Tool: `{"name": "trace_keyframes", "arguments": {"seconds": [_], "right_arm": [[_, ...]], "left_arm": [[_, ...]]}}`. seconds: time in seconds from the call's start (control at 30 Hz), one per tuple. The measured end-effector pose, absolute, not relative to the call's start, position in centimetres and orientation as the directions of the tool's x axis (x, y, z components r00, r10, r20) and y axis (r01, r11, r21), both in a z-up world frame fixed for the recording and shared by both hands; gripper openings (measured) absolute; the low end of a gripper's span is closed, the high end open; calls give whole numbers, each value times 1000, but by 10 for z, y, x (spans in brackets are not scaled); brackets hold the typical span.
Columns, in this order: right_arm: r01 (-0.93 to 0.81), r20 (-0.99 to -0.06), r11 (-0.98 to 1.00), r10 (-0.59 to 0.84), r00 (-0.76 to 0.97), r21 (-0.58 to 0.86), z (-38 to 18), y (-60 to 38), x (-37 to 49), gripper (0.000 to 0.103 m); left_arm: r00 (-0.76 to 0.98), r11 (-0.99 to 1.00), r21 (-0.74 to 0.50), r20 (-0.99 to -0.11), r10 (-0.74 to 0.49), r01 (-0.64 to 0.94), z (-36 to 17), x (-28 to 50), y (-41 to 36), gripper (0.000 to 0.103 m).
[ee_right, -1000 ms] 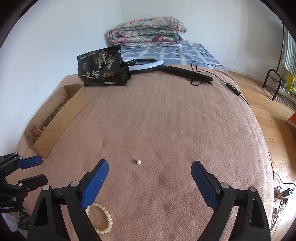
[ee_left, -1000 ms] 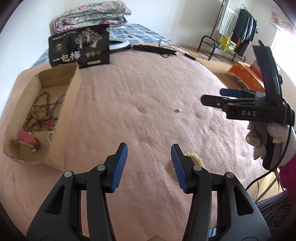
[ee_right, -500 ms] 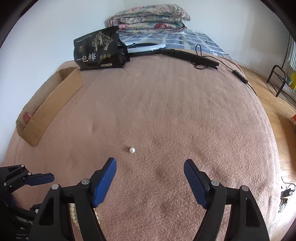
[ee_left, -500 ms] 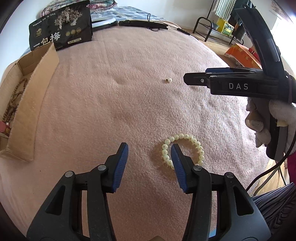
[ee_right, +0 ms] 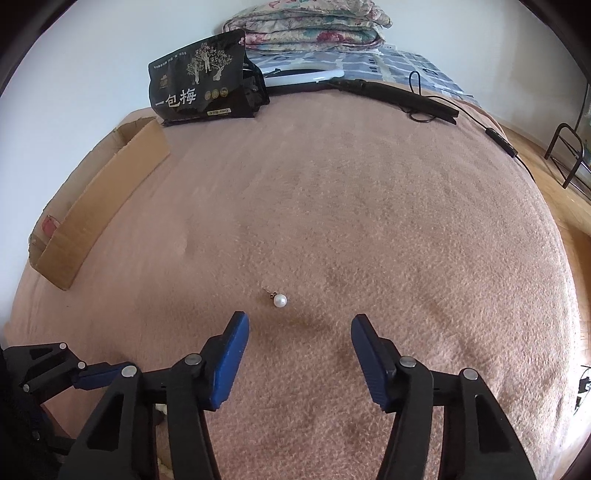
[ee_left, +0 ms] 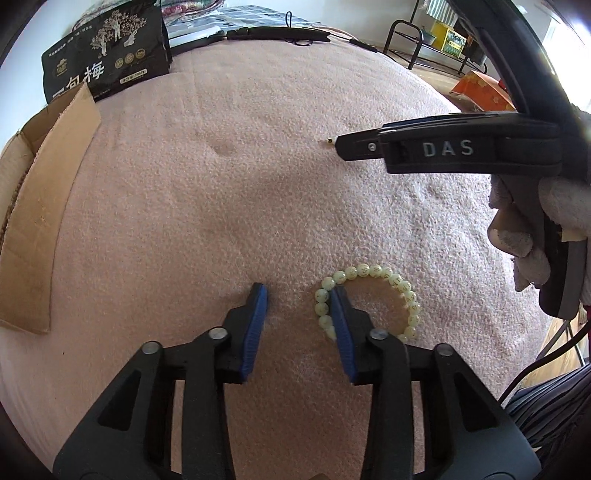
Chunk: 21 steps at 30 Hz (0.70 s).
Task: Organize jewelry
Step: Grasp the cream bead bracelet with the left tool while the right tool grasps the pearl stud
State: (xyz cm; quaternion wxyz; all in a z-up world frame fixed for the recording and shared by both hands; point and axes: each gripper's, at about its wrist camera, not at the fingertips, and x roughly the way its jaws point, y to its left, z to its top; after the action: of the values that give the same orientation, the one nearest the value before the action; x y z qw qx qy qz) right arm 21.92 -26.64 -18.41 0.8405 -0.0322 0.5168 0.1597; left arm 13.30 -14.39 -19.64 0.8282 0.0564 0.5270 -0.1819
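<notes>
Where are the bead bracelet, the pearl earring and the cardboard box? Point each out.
bead bracelet (ee_left: 375, 271): left wrist view, far arc of beads.
pearl earring (ee_right: 280, 300): right wrist view, the white pearl.
cardboard box (ee_right: 107, 206): right wrist view, outer side wall.

The blanket (ee_right: 369, 206) is plain dusty pink. The bead bracelet (ee_left: 373, 273) is pale green, the pearl (ee_right: 280, 300) white, the snack bag (ee_right: 199, 79) black, the folded quilt (ee_right: 314, 22) floral.
</notes>
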Motion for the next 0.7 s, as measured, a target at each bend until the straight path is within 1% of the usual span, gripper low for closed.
{"name": "trace_keyframes", "arguments": {"seconds": [0.03, 0.07, 0.13, 0.23, 0.3, 0.33, 0.37, 0.47, 0.57, 0.7], "right_arm": [[-305, -880, 946, 233, 414, 107, -185, -265, 220, 58], [-308, -882, 946, 229, 412, 102, -187, -262, 221, 56], [-314, -885, 945, 224, 407, 95, -190, -258, 223, 54], [-316, -888, 946, 211, 409, 79, -192, -255, 224, 50], [-314, -886, 946, 209, 414, 77, -192, -254, 225, 46], [-314, -885, 946, 210, 415, 78, -192, -254, 226, 43], [-315, -885, 946, 211, 414, 78, -192, -253, 227, 40], [-321, -886, 945, 206, 416, 69, -193, -251, 229, 34], [-332, -886, 941, 207, 415, 65, -193, -247, 230, 30], [-344, -887, 938, 198, 417, 48, -194, -244, 230, 28]], "left_arm": [[383, 927, -92, -893, -238, 364, -197, 134, -144, 26], [385, 926, -89, -892, -238, 366, -198, 134, -145, 24], [388, 926, -85, -891, -236, 368, -198, 135, -145, 16], [387, 926, -87, -891, -237, 366, -198, 136, -144, 10], [388, 926, -84, -891, -235, 368, -198, 137, -143, 8], [389, 926, -83, -891, -235, 369, -198, 137, -143, 7], [390, 926, -82, -891, -234, 369, -199, 137, -143, 7], [390, 925, -80, -890, -234, 371, -198, 137, -142, 7], [391, 925, -79, -890, -234, 372, -198, 136, -141, 7], [391, 925, -79, -890, -233, 372, -197, 136, -141, 7]]}}
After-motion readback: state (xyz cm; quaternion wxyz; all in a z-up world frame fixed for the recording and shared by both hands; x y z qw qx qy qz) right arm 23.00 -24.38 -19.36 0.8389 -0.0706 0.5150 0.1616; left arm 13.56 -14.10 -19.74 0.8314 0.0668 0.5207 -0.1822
